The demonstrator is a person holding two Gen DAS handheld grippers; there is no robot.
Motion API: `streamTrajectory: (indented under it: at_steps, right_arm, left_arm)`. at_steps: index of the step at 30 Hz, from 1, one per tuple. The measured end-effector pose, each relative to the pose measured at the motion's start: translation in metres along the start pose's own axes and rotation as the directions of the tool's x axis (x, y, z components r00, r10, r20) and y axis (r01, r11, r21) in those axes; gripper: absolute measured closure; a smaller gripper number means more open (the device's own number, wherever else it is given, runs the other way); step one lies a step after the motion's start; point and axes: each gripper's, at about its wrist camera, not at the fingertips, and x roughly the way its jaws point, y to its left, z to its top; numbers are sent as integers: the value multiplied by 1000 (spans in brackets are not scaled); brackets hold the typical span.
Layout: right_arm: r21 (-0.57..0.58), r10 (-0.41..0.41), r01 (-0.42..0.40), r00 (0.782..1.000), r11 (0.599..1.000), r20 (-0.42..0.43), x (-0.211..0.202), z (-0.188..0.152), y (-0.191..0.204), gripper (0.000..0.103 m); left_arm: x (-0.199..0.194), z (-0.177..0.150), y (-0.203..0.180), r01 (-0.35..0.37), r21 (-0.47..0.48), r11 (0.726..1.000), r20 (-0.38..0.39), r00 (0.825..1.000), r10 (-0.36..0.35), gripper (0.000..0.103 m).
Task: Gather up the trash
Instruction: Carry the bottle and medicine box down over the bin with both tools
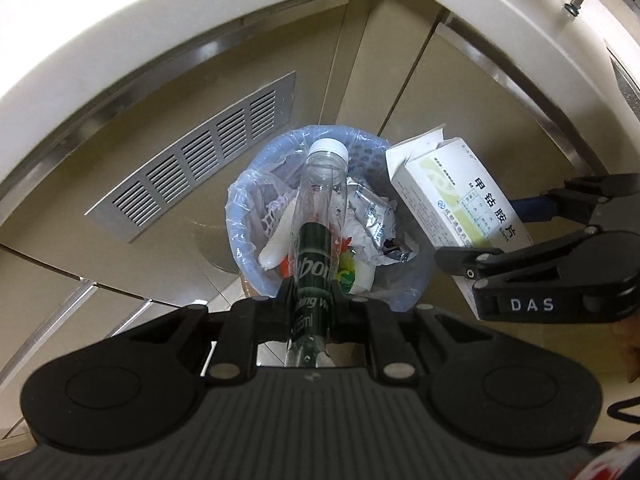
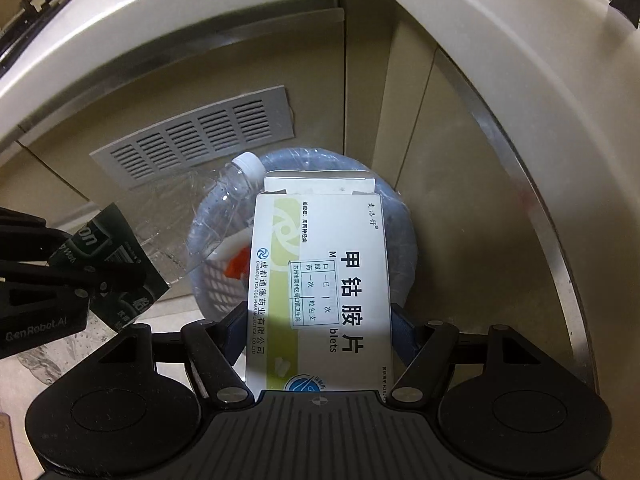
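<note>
A: Left to right, quick. Far left?
B: Metal vent grille (image 1: pixel 200 156) in the cabinet base, beside the bin.
A: Then?
B: Left gripper (image 1: pixel 313 298), jaws nearly closed, clamped on the dark-labelled body of a clear plastic bottle (image 1: pixel 320 200). White cap points away, over the bin.
A: Bin?
B: Round trash bin (image 1: pixel 240 216) with a bluish plastic liner, on the floor in the cabinet corner. Crumpled foil wrapper (image 1: pixel 372 216) and other scraps inside.
A: Right side?
B: Right gripper (image 2: pixel 320 320), jaws wide, pads pressed on both sides of a white medicine box (image 2: pixel 320 276). Box flap open, hanging above the bin's right rim.
A: Touching the bottle?
B: Can't tell.
</note>
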Motion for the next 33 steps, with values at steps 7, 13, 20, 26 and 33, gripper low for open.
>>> streamTrajectory:
  at_steps: [7, 13, 20, 26, 33]
  right_arm:
    - [-3, -8, 8, 1000, 1000, -3, 8, 0, -2, 32]
    - [7, -21, 21, 1000, 1000, -4, 18, 4, -4, 32]
    - [5, -30, 30, 1000, 1000, 0, 26, 3, -4, 33]
    - [23, -26, 27, 1000, 999, -16, 39, 3, -11, 33]
    - [34, -32, 32, 999, 999, -22, 52, 5, -16, 33]
  left_arm:
    - [9, 3, -1, -2, -1, 1000, -14, 1000, 2, 89]
    - [19, 10, -2, -13, 4, 1000, -23, 1000, 14, 89]
    - [36, 17, -7, -27, 18, 999, -26, 999, 27, 89]
    - [49, 24, -4, -24, 16, 1000, -37, 999, 24, 89]
    - [58, 28, -3, -27, 22, 999, -45, 999, 28, 89]
